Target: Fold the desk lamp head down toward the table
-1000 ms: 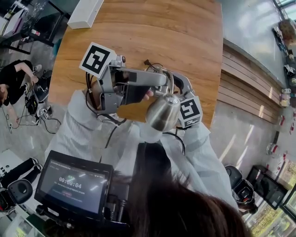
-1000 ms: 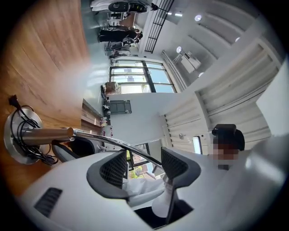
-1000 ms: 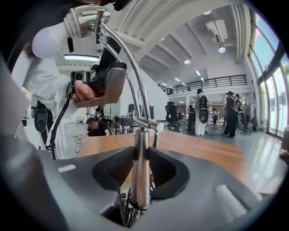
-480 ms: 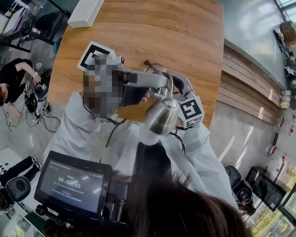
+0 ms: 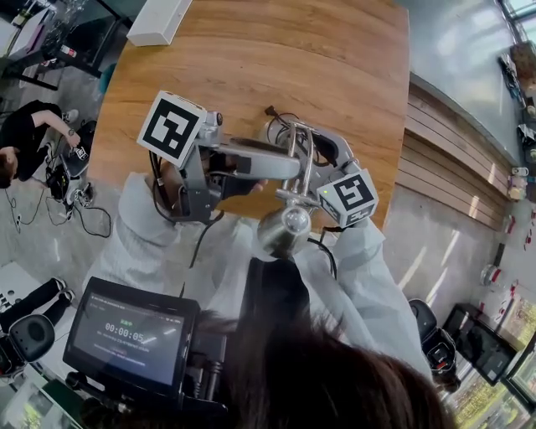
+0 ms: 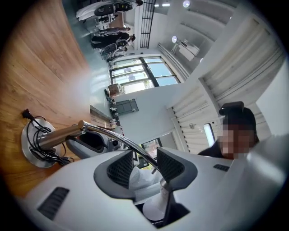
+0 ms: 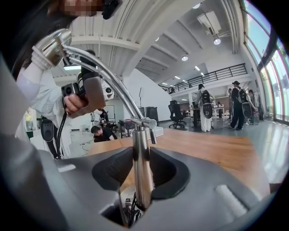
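Note:
The desk lamp stands on the wooden table [image 5: 251, 59], its round base [image 6: 28, 149] wrapped in black cord. My right gripper [image 7: 142, 158] is shut on the upright chrome post [image 7: 141, 180], with a pad pressing on each side. From the post's top the thin curved arm [image 7: 108, 79] rises to the lamp head [image 7: 50, 45]. In the head view the lamp head [image 5: 283, 230] hangs near my chest. My left gripper [image 6: 144, 163] has just been closing. The curved arm [image 6: 113, 134] passes between its pads, close to the right one, but is not clearly squeezed.
A white box [image 5: 159, 21] lies at the table's far left corner. The lamp's black cord [image 5: 276, 121] coils near the base. A small screen [image 5: 130, 335] sits low in the head view. A person [image 5: 25, 138] crouches on the floor to the left of the table.
The lamp head has swung lower in the head view, toward my chest, and now faces the camera end-on. Both grippers have shifted slightly up the picture, and the right marker cube has tilted.

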Demonstrator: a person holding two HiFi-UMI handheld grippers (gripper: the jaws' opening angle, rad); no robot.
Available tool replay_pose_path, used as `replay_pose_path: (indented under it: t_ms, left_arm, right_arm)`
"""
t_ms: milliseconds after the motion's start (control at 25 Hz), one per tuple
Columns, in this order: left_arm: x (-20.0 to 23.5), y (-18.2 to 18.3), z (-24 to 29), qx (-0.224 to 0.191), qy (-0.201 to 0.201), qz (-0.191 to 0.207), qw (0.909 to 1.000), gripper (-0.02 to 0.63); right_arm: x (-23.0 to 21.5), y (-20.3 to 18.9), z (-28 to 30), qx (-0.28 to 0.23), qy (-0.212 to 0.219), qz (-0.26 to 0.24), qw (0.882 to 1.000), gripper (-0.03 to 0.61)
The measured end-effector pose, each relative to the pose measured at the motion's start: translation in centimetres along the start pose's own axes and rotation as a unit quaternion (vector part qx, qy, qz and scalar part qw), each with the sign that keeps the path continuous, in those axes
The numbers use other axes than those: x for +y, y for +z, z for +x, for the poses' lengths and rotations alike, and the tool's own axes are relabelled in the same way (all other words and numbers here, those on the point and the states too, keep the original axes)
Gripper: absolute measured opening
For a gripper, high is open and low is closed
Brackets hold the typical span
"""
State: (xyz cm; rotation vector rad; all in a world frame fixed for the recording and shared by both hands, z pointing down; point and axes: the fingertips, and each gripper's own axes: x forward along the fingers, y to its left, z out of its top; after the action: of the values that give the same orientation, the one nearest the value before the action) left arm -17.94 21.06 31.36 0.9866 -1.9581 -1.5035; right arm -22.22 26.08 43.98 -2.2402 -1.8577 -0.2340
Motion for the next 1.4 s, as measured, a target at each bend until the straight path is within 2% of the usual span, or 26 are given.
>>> replay_pose_path:
  t_ms: [120, 320, 480, 560, 640, 680, 720, 840, 920, 1160, 1320, 1400]
  left_arm:
    - [0.7, -0.8, -0.1, 0.008, 0.028, 0.06, 0.9978, 0.153]
    - [1.3, -2.1, -0.2, -0.001, 0.05, 0.124, 0.991, 0.14]
    - [2.6, -3.6, -0.2, 0.019, 0.095, 0.19, 0.9769, 0.129]
    - [4.7, -4.8, -0.1, 0.046, 0.148, 0.231, 0.9605, 0.11]
    - [8.0, -6.0, -0.3, 0.073, 0.229, 0.278, 0.93, 0.077]
    - [9.4, -6.3, -0.4, 0.072, 0.254, 0.294, 0.9186, 0.061]
    - [10.1, -6.4, -0.4, 0.061, 0.26, 0.3, 0.9158, 0.054]
    - [10.1, -6.4, -0.5, 0.021, 0.232, 0.31, 0.9217, 0.049]
    - [10.0, -6.3, -0.4, 0.016, 0.228, 0.326, 0.9175, 0.051]
    - [10.9, -6.2, -0.1, 0.029, 0.255, 0.373, 0.8917, 0.051]
    - [11.8, -6.2, -0.1, 0.025, 0.274, 0.412, 0.8685, 0.052]
    - [12.3, -6.1, -0.2, 0.02, 0.274, 0.422, 0.8641, 0.052]
  right_arm:
    - [-0.1, -0.2, -0.1, 0.001, 0.008, 0.006, 1.0, 0.114]
    - [-0.2, -0.1, -0.1, -0.001, 0.015, 0.019, 1.0, 0.115]
    - [-0.3, -0.1, -0.3, 0.001, 0.021, 0.028, 0.999, 0.117]
    - [-0.4, -0.2, -0.3, 0.002, 0.021, 0.031, 0.999, 0.117]
    - [-0.5, -0.3, -0.5, 0.004, 0.019, 0.033, 0.999, 0.118]
    - [-0.5, -0.3, -0.6, 0.004, 0.018, 0.034, 0.999, 0.118]
    - [-0.5, -0.2, -0.6, 0.004, 0.016, 0.034, 0.999, 0.118]
    - [-0.4, -0.2, -0.6, 0.004, 0.015, 0.035, 0.999, 0.118]
    - [-0.4, -0.2, -0.7, 0.005, 0.015, 0.035, 0.999, 0.12]
    - [-0.4, -0.2, -1.0, 0.009, 0.014, 0.033, 0.999, 0.118]
    - [-0.3, 0.0, -1.2, 0.012, 0.015, 0.032, 0.999, 0.118]
    - [-0.3, 0.1, -1.1, 0.013, 0.013, 0.03, 0.999, 0.118]
